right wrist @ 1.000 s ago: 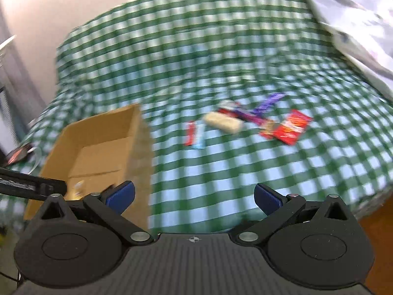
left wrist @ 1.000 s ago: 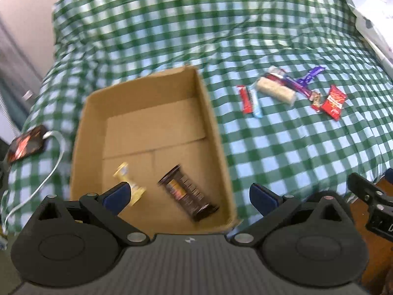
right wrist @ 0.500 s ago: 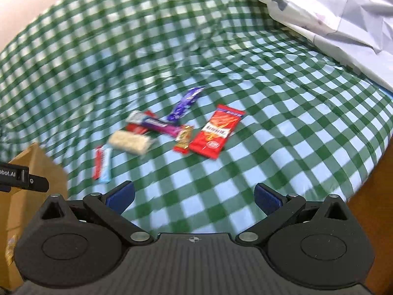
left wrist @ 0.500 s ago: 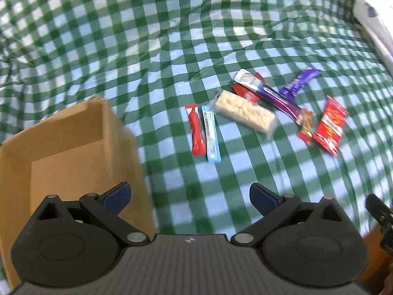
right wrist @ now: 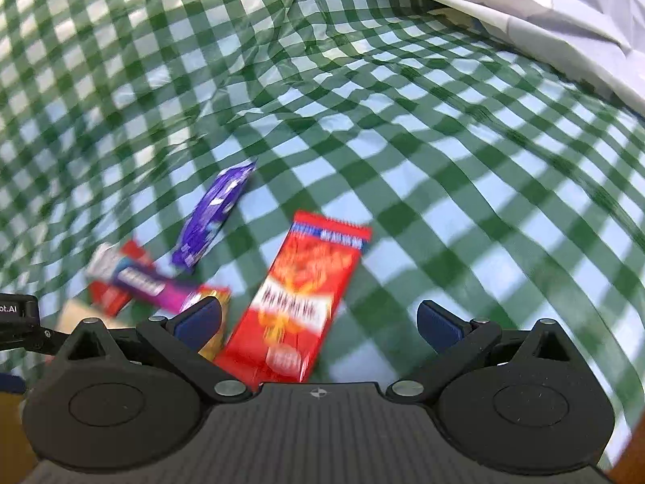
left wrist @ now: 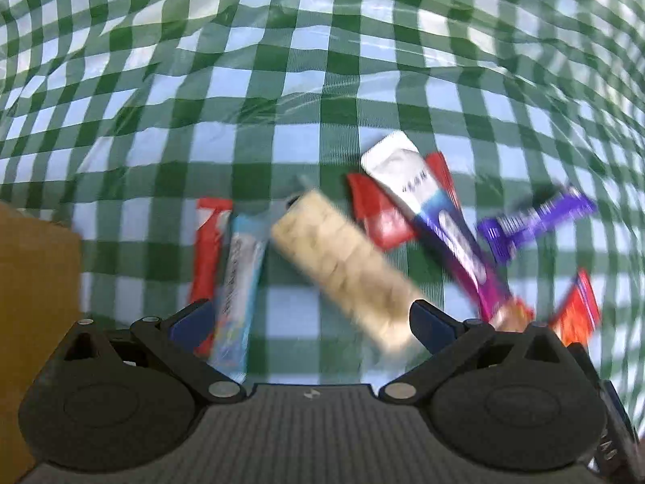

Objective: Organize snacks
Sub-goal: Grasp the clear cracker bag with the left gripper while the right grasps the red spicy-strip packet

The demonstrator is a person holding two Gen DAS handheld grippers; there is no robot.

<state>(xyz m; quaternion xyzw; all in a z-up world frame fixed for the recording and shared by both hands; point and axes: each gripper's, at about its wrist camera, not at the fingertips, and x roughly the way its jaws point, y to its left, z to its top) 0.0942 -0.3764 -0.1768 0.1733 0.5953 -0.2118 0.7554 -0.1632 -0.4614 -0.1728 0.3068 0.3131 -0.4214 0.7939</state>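
Observation:
Several snack packs lie on the green checked cloth [left wrist: 282, 80]. In the left wrist view my left gripper [left wrist: 308, 320] hangs open just over a pale biscuit pack [left wrist: 342, 266], with a light blue bar [left wrist: 238, 278] and a red bar [left wrist: 207, 250] at its left finger. A white and purple pack [left wrist: 435, 218], a red pack [left wrist: 379, 213] and a purple bar [left wrist: 536, 222] lie to the right. In the right wrist view my right gripper [right wrist: 318, 322] is open above a red packet [right wrist: 302, 298], with the purple bar [right wrist: 213, 218] further left.
The cardboard box's [left wrist: 36, 282] corner shows at the left edge of the left wrist view. A white crumpled sheet [right wrist: 544, 8] lies at the top right of the right wrist view. The left gripper's body [right wrist: 20, 322] shows at the right view's left edge.
Both grippers have moved from the box side toward the snack pile and come down close to it. The box has slid almost out of both views. Both stay open.

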